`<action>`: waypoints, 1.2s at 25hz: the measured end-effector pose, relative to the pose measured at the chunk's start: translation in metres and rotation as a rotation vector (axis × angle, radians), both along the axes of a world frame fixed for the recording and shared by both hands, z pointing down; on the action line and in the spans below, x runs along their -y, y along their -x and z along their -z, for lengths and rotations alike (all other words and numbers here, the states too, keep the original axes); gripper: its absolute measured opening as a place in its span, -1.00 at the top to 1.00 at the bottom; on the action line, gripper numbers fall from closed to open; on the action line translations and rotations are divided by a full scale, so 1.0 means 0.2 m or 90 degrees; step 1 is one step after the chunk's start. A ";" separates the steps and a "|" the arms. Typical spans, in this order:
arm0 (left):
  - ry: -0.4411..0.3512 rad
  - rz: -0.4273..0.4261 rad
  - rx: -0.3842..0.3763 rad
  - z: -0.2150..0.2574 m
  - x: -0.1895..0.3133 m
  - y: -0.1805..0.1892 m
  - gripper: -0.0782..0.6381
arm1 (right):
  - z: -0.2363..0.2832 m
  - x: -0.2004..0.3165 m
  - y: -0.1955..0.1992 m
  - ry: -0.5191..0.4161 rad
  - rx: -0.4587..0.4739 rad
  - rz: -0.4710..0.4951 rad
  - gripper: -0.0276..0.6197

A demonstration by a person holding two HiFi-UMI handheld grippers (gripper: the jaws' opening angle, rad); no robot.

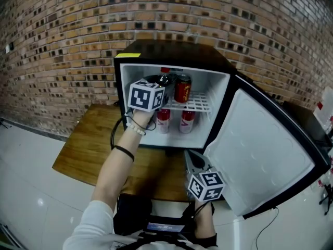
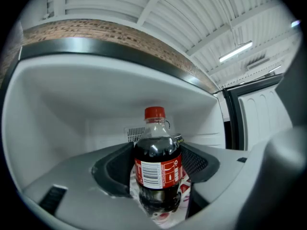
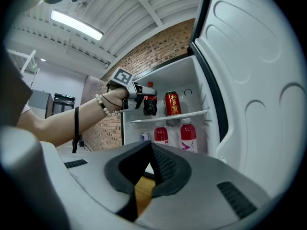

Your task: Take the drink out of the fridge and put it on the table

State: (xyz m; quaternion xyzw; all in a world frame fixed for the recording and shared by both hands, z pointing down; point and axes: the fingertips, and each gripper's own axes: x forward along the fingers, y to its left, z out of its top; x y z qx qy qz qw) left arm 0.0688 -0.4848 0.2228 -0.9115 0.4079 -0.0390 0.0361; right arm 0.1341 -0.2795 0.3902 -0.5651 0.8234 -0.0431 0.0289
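A dark cola bottle with a red cap stands upright on the top shelf of the open mini fridge. My left gripper reaches into the fridge, and its dark pads press on both sides of the bottle's body. The right gripper view shows the same grip on the bottle from outside. My right gripper hangs low in front of the fridge above the wooden table, its jaws together and holding nothing.
A red can stands right of the cola on the wire shelf. Two red-drink bottles and a small can stand on the lower level. The fridge door is swung wide open to the right. A brick wall lies behind.
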 end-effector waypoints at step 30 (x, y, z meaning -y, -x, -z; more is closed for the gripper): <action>0.060 0.095 -0.079 -1.19 -0.50 0.88 -0.06 | -0.04 -0.04 0.11 0.009 0.000 0.034 0.88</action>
